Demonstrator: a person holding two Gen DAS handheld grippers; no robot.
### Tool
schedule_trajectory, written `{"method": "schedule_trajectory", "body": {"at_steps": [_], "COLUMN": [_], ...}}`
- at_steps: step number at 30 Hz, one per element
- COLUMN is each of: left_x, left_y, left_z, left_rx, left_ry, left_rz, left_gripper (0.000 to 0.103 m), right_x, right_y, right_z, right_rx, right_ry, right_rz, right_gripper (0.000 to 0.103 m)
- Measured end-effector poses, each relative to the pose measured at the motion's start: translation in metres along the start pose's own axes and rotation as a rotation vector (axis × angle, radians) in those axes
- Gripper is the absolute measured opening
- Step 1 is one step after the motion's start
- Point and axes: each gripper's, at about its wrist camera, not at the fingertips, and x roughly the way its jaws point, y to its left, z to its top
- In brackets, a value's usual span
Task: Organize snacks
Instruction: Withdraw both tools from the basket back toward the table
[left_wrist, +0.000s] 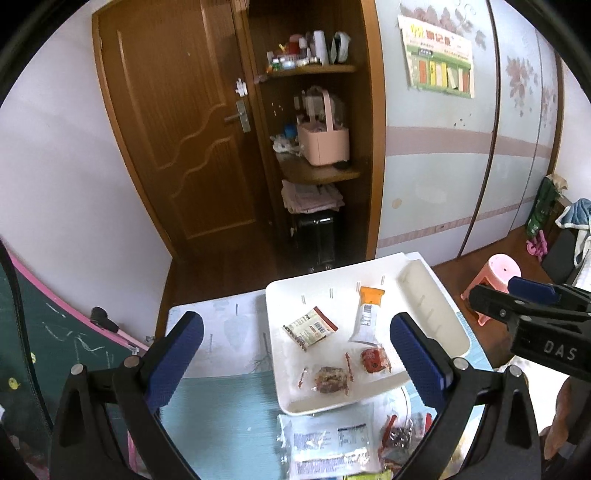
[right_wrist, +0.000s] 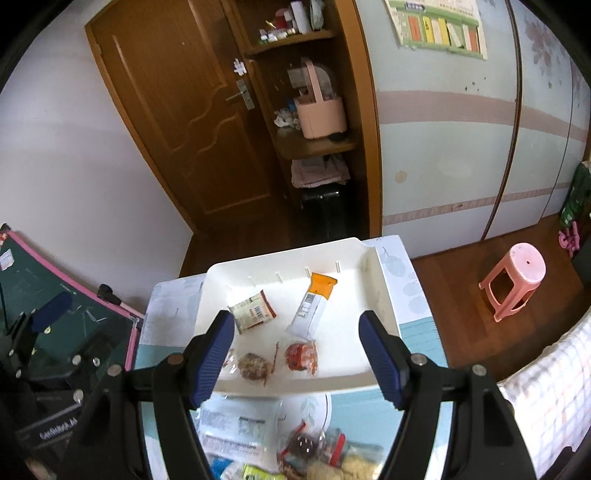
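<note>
A white tray (left_wrist: 436, 295) (right_wrist: 373, 273) sits on a small table. In it lie a small printed packet (left_wrist: 310, 328) (right_wrist: 251, 308), a long white and orange packet (left_wrist: 367, 314) (right_wrist: 314, 304), a red-wrapped snack (left_wrist: 375, 360) (right_wrist: 301, 356) and a brown clear-wrapped snack (left_wrist: 328, 378) (right_wrist: 253, 365). More snack packets (left_wrist: 328, 448) (right_wrist: 240, 428) lie on the table in front of the tray. My left gripper (left_wrist: 295, 358) is open and empty above the tray's left part. My right gripper (right_wrist: 297, 356) is open and empty above the tray's front; it also shows in the left wrist view (left_wrist: 509, 295).
The table (left_wrist: 221, 413) has a teal and white cover. A green chalkboard (left_wrist: 55, 339) leans at the left. A pink stool (right_wrist: 515, 280) stands on the wooden floor at the right. A door and shelves are behind the table.
</note>
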Motion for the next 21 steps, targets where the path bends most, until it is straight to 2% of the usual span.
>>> {"method": "schedule_trajectory", "body": {"at_steps": [5,11,18,21], "left_x": [-0.036,-0.074,-0.101,-0.103], "left_y": [0.004,0.002,-0.011,-0.011], "left_z": [-0.009,-0.034,-0.077,-0.098], "left_rx": [0.006,0.019,0.051,0.038], "left_ry": [-0.023,-0.044,-0.091,-0.098], "left_rz": [-0.001,-0.037,-0.086,-0.119], "left_gripper": [0.101,0.101,0.101,0.101], "right_x": [-0.043,-0.082,-0.106,-0.111], "right_y": [0.009,0.016,0.023,0.018], "right_z": [-0.02,-0.054,-0.101,-0.121], "right_rx": [-0.059,-0.156,-0.277,-0.293], "right_ry": [-0.031,-0.08,-0.121,-0.117], "right_rz": [-0.011,-0.038,-0.117,-0.098], "right_gripper": [0.07,0.07,0.07,0.07]}}
